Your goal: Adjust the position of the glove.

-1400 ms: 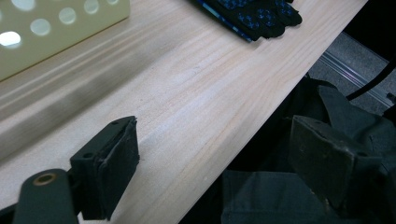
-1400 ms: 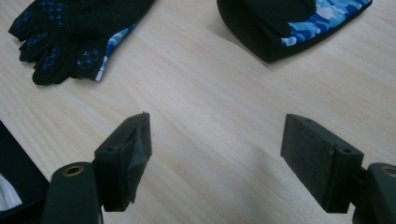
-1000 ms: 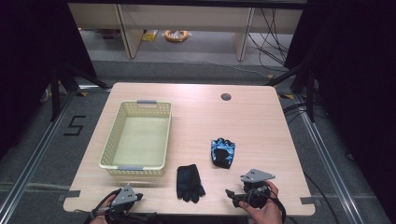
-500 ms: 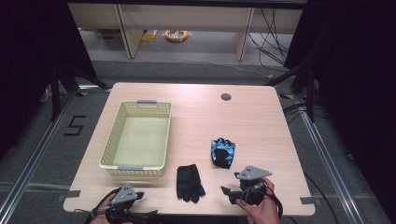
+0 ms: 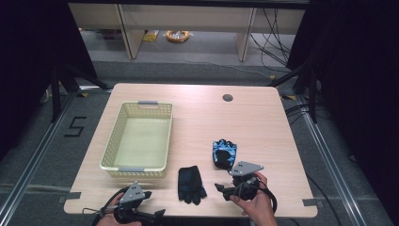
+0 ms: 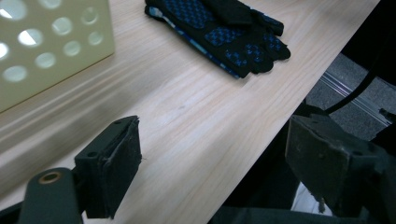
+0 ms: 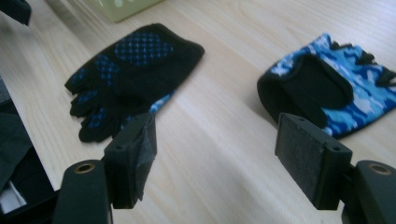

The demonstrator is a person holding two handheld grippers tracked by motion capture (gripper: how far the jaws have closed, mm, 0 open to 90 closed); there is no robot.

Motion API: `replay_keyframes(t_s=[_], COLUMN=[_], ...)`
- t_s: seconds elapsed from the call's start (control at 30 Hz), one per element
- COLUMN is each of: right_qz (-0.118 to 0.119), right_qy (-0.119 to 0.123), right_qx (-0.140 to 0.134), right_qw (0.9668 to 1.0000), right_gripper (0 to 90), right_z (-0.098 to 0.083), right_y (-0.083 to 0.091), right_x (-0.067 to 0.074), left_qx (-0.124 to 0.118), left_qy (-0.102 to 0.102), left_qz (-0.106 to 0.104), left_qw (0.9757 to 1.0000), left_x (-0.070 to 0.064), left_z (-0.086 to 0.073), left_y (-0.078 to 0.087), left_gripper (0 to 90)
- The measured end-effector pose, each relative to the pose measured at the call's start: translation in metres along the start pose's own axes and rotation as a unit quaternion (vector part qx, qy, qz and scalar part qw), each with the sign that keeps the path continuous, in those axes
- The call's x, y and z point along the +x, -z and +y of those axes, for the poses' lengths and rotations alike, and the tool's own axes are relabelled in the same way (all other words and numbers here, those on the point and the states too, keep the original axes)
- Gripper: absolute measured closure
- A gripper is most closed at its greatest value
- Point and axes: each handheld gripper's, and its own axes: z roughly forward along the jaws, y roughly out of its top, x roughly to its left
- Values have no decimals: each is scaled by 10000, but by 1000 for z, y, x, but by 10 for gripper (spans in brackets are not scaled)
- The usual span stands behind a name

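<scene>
Gloves lay near the front edge of the pale wooden table point(image 5: 263, 117) in the high view: a black fabric glove with blue grip dots point(image 5: 190, 183) and, to its right, a blue camouflage fingerless glove point(image 5: 224, 152). A cream perforated plastic basket point(image 5: 107, 157) stood to their left. The right gripper point(image 5: 225, 189) hovered between the gloves; the left gripper point(image 5: 153, 217) sat at the table's front edge.

Left gripper view: jaws stood wide apart, holding nothing, over the table edge, the black glove point(image 6: 224, 32) beyond them.

Right gripper view: jaws, which had just been closing a little, remained well apart with bare table between them, the black glove point(image 7: 130, 70) left, the camouflage glove point(image 7: 327, 88) right.
</scene>
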Motion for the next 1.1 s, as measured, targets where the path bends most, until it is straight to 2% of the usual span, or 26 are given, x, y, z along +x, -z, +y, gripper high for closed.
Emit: replay_keyframes(t_s=[0.03,0.1,0.13,0.23,0.27,0.3,0.33,0.37,0.4,0.43,0.5,0.53,0.57,0.6,0.67,0.7,0.73,0.77,0.8,0.83,0.87,0.9,0.93,0.97,1.03,1.1], right_qz=[0,57,96,127,164,181,259,235,241,241,305,398,398,493,642,642,721,721,772,772,888,888,881,991,1032,1009], right_qy=[0,23,127,186,212,301,372,438,498,498,673,649,649,615,579,579,605,605,646,646,629,629,611,637,648,609], right_qx=[0,-16,-37,-58,-62,-96,-51,-107,-71,-71,62,76,76,160,95,95,173,173,245,245,440,440,376,457,496,611], right_qw=[10000,10000,9999,9997,9996,9993,9990,9987,9984,9984,9972,9971,9971,9968,9962,9962,9954,9954,9946,9946,9931,9931,9935,9920,9913,9912], right_gripper=[314,329,348,364,378,410,434,443,452,452,469,484,484,492,513,513,528,528,544,544,557,557,558,567,567,584], right_z=[0,6,13,20,24,28,36,38,42,42,50,55,55,58,65,65,68,68,71,71,74,74,75,76,76,75], right_y=[0,-2,-6,-11,-14,-18,-24,-28,-32,-32,-40,-49,-49,-51,-67,-67,-76,-76,-85,-85,-92,-92,-97,-106,-109,-114], right_x=[0,0,-1,-2,-2,-2,-1,-1,0,0,0,2,2,2,3,3,3,3,4,4,5,5,5,3,3,2], left_qx=[-46,-53,22,-40,12,-84,83,83,-137,-137,-11,-40,-40,-99,53,53,9,16,102,70,45,108,43,60,131,97], left_qy=[-62,-107,-238,-176,-323,-177,-314,-314,-323,-323,-315,-391,-391,-306,-477,-477,-384,-463,-480,-526,-505,-553,-390,-372,-585,-575], left_qz=[53,13,-9,-27,-89,-96,-110,-110,-119,-119,-169,-141,-141,-106,-51,-51,-109,-88,-31,-51,-5,5,35,34,105,107], left_qw=[10000,9999,9997,9998,9994,9998,9994,9994,9993,9993,9994,9991,9991,9994,9988,9988,9992,9989,9988,9986,9987,9984,9992,9993,9981,9982], left_x=[-1,-4,-4,-9,-9,-13,-13,-13,-16,-16,-18,-18,-18,-20,-20,-20,-23,-23,-23,-23,-24,-22,-24,-24,-21,-21], left_z=[0,3,5,8,10,11,14,14,17,17,21,24,24,25,30,30,32,33,34,35,36,37,37,38,40,40], left_y=[-2,-6,-8,-15,-17,-20,-22,-22,-29,-29,-32,-37,-37,-41,-48,-48,-52,-54,-55,-56,-59,-59,-61,-62,-63,-64], left_gripper=[178,188,212,236,236,254,268,280,291,296,297,301,306,306,323,327,332,332,346,346,358,358,363,372,373,394])
